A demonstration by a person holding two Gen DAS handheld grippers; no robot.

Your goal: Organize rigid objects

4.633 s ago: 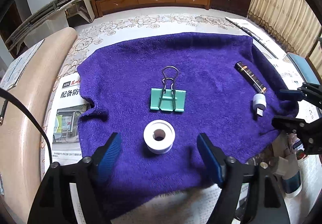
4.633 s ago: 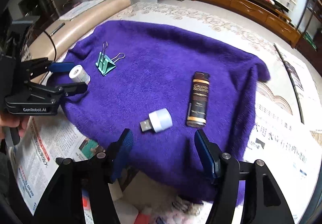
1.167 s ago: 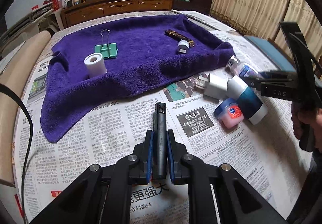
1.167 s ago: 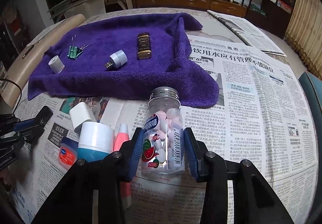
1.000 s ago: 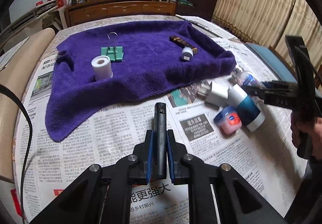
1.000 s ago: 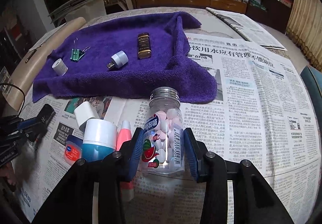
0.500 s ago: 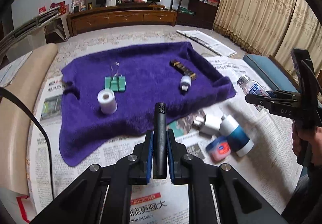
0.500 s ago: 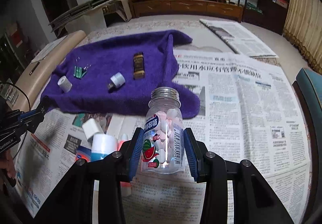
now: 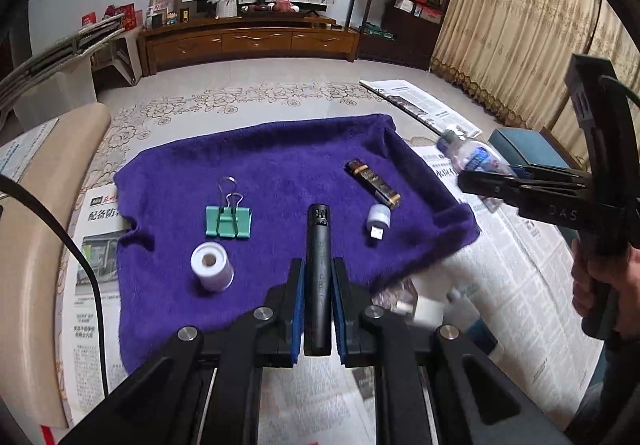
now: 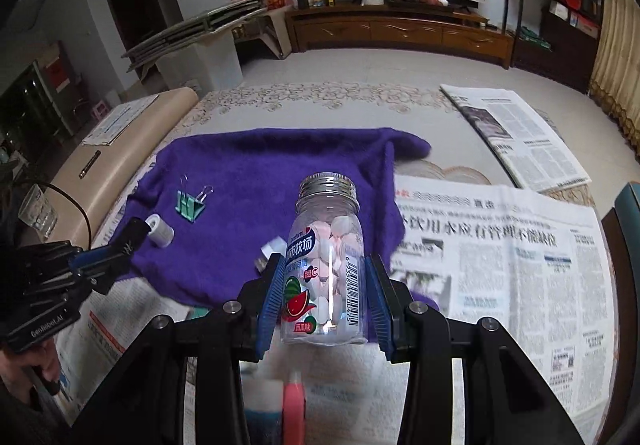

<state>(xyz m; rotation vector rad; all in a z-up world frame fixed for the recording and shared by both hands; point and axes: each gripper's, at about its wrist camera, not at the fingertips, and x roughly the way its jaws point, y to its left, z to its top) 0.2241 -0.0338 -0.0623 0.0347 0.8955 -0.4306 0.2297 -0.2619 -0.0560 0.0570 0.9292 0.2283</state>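
Purple towel (image 9: 280, 181) fills the left wrist view; the left gripper (image 9: 318, 309) has its jaws clamped narrow on a black tube (image 9: 318, 269) that points to twelve o'clock. On the towel a green clip (image 9: 228, 221) lies at ten o'clock, a white roll (image 9: 211, 271) at nine, a USB plug (image 9: 378, 219) at two. From the right wrist, the right gripper (image 10: 326, 297) grips a candy jar (image 10: 326, 265) upright above newspaper (image 10: 500, 265), towel at eleven o'clock.
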